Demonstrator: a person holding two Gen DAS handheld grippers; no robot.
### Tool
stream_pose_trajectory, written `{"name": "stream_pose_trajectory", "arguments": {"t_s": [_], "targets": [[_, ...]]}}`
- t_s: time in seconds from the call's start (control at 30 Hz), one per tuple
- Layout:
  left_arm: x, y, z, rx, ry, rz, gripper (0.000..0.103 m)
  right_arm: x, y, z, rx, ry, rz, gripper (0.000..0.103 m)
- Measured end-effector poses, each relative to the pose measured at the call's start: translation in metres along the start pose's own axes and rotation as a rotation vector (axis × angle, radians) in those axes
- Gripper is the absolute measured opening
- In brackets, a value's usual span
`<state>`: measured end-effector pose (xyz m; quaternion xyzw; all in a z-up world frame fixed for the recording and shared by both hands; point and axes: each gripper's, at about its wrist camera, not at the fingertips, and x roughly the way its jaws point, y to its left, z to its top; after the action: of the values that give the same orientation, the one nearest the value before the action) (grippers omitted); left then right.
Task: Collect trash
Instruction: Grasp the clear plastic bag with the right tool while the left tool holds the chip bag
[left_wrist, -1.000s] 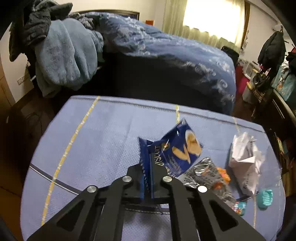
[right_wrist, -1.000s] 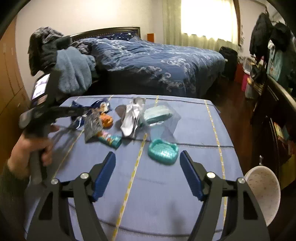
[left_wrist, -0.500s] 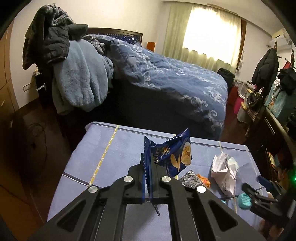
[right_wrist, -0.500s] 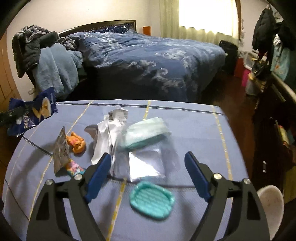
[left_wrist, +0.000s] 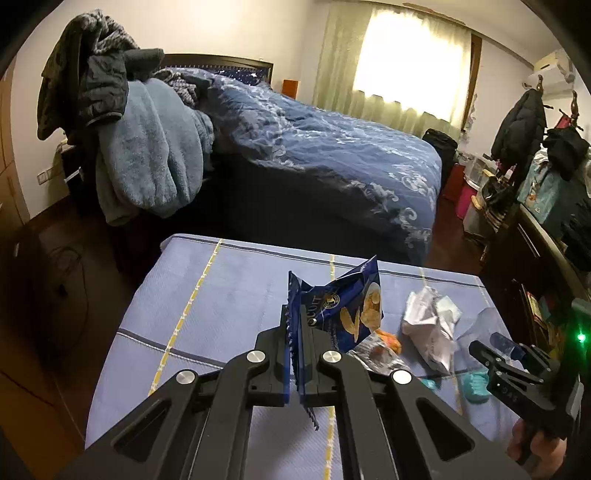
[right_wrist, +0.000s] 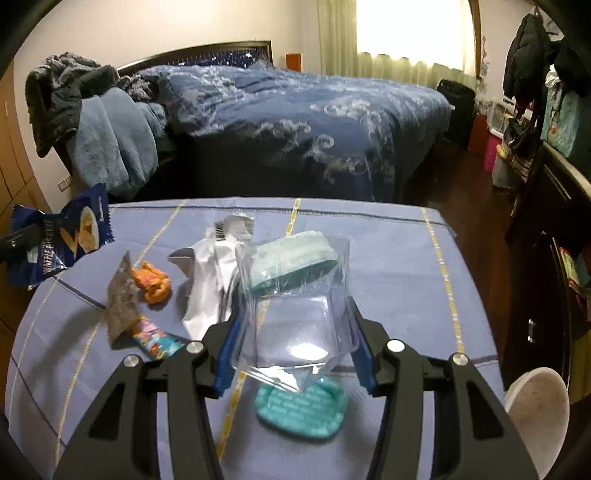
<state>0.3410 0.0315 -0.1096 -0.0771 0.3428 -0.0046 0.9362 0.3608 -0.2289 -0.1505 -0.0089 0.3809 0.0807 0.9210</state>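
My left gripper (left_wrist: 300, 363) is fully closed on the serrated edge of the blue waffle biscuit bag (left_wrist: 345, 312) and holds it above the blue tablecloth (left_wrist: 229, 295). My right gripper (right_wrist: 293, 349) has just been closing, and its blue pads (right_wrist: 226, 360) now stand at both sides of the clear plastic package (right_wrist: 295, 295); I cannot tell if they already press it. A teal soap dish (right_wrist: 304, 411) lies under it. The white wrapper (right_wrist: 210, 277), the orange piece (right_wrist: 153, 282) and the silver foil wrapper (right_wrist: 120, 299) lie on the cloth, left of the package.
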Motion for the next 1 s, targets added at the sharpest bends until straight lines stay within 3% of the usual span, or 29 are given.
{"name": "stream_pose_trajectory", "arguments": {"t_s": [0.3, 0.57, 0.77, 1.0], "targets": [[-0.052, -0.032, -0.014, 0.043, -0.052, -0.078, 0.003, -0.068, 0.002, -0.027, 0.043, -0.059, 0.046, 0.052], [-0.084, -0.079, -0.033, 0.109, -0.064, -0.171, 0.003, -0.126, -0.006, -0.068, 0.081, -0.078, 0.034, 0.054], [-0.097, -0.121, -0.046, 0.175, -0.059, -0.241, 0.004, -0.164, -0.029, -0.098, 0.125, -0.105, -0.003, 0.055], [-0.102, -0.178, -0.057, 0.264, -0.048, -0.327, 0.004, -0.207, -0.069, -0.127, 0.183, -0.151, -0.113, 0.055]]}}
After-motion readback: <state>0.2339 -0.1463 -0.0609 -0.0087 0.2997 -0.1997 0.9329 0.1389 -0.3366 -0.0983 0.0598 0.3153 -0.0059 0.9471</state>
